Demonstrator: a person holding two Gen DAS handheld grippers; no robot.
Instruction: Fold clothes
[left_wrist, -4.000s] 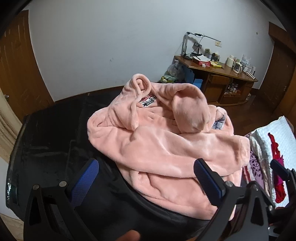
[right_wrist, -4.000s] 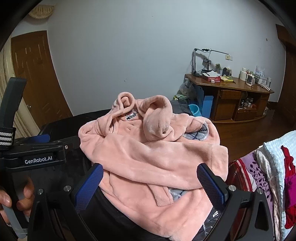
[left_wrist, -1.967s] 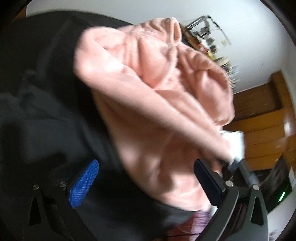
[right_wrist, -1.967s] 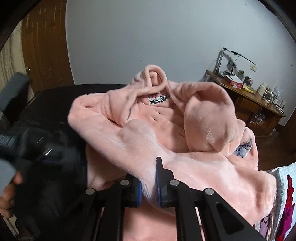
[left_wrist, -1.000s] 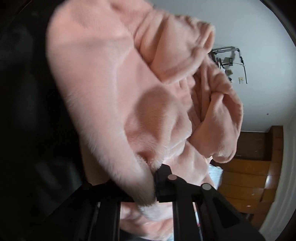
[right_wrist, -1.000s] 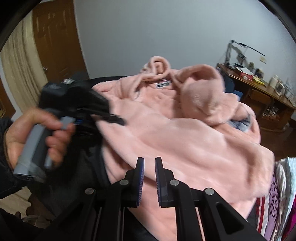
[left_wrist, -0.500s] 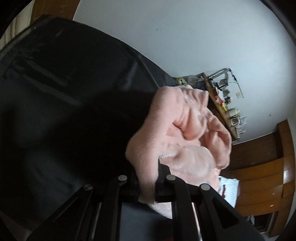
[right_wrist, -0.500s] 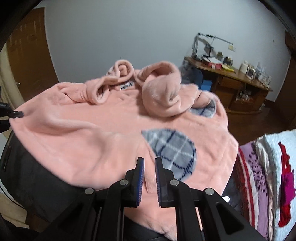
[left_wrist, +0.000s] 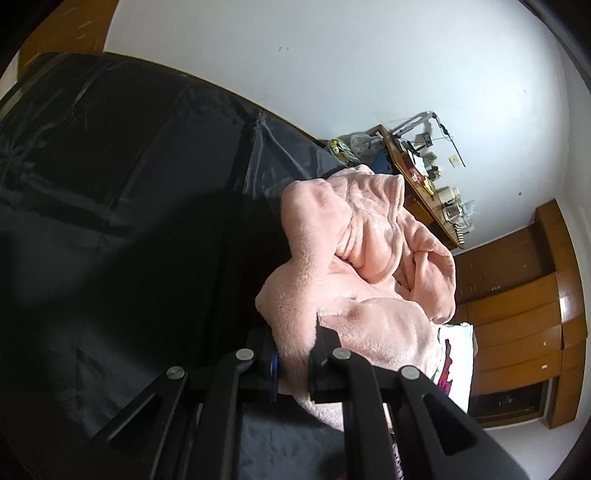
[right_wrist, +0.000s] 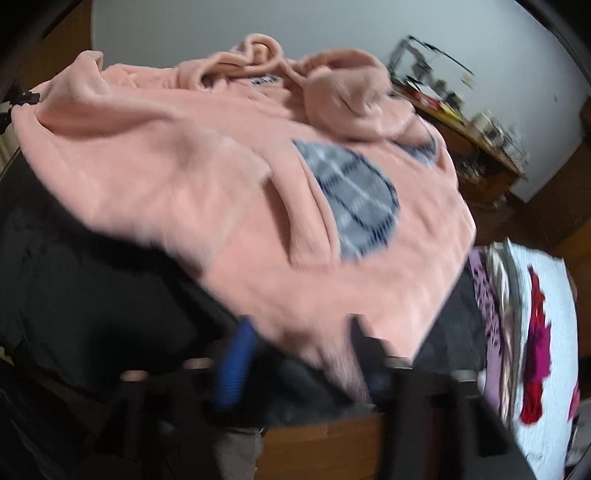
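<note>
Left wrist view: left hand-held gripper is clamped on a fold of the pink hoodie, fabric bunched between the jaws and pinched tight. From here the hoodie looks like a crumpled heap, foreshortened, lying on the black cover that fills the left side of the view. This view alone shows the bare stretch of cover, glossy and wrinkled. Behind the hoodie a wooden desk with clutter stands against the white wall; wooden cabinets at far right.

Right wrist view, motion-blurred: the hoodie lies spread out flat on the cover, which the left view does not reveal. Visible only here: the grey plaid patch on the front, the pocket opening beside it, the hood bunched at the top, a neck label. The right hand-held gripper has jaws apart, having just been opening; the hoodie's lower hem sits between them, and the pads are not pressing on it. Blue pad on the left finger shows. At right, a stack of patterned textiles, white with red and purple, just beside the hoodie. The same desk shows blurred in the back.
</note>
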